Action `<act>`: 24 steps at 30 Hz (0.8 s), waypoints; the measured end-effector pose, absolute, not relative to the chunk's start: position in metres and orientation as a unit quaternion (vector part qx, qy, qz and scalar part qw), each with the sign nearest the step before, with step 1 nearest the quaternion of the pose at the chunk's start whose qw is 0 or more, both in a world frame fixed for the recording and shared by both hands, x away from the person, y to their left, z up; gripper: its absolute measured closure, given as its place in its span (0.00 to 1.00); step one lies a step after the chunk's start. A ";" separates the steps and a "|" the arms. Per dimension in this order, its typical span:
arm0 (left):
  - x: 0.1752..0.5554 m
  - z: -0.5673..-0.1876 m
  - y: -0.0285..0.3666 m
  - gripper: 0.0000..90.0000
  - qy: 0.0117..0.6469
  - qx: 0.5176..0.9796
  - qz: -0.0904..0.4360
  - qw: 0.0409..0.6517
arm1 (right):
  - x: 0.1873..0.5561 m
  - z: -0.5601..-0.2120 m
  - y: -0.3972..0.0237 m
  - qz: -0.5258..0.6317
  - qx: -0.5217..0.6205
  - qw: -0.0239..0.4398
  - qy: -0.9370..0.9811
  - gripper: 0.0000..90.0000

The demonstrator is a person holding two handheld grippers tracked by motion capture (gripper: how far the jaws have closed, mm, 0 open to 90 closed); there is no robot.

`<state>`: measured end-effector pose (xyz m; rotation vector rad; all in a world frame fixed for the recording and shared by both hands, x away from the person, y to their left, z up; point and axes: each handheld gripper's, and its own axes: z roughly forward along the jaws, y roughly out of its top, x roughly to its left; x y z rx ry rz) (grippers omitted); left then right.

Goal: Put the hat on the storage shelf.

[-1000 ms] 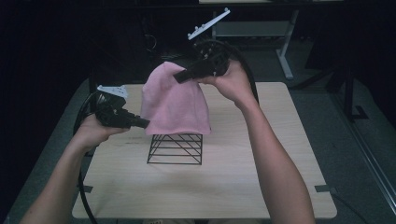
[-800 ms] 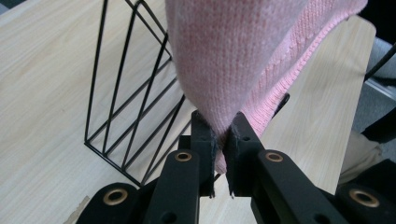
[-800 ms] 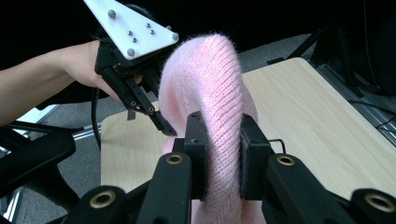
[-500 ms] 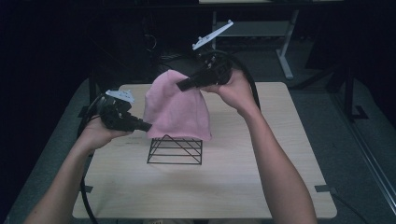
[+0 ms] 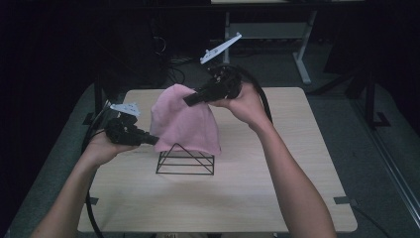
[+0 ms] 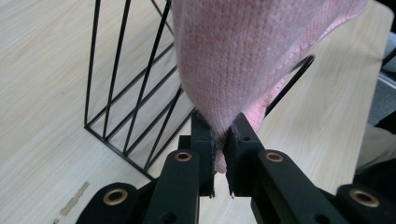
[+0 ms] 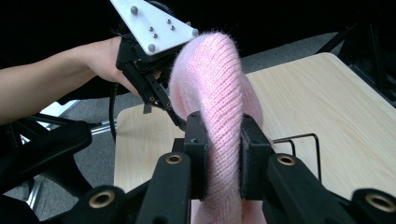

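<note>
Pink knit cloth (image 5: 185,119); black wire rack (image 5: 185,162); pale woodgrain table (image 5: 257,198).

A: High view looks forward and down over the whole table (image 5: 297,198), from some way off.

B: Gripper views ride close behind their jaws; all three share the pink cloth (image 5: 185,119) and, probably, the wire rack (image 5: 185,161).
</note>
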<state>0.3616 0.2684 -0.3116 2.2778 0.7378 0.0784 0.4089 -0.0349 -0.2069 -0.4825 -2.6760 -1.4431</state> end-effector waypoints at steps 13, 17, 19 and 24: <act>0.357 -0.329 0.277 0.93 0.296 0.886 0.033 0.354 | 0.402 -0.226 -0.023 -0.460 -0.139 0.045 -0.876 0.84; 0.356 -0.333 0.276 0.92 0.293 0.891 0.038 0.345 | 0.402 -0.232 -0.023 -0.459 -0.137 0.048 -0.877 0.84; 0.356 -0.334 0.276 0.92 0.290 0.892 0.037 0.346 | 0.402 -0.234 -0.022 -0.458 -0.138 0.049 -0.877 0.84; 0.355 -0.341 0.274 0.92 0.289 0.894 0.040 0.339 | 0.402 -0.242 -0.023 -0.457 -0.138 0.057 -0.877 0.84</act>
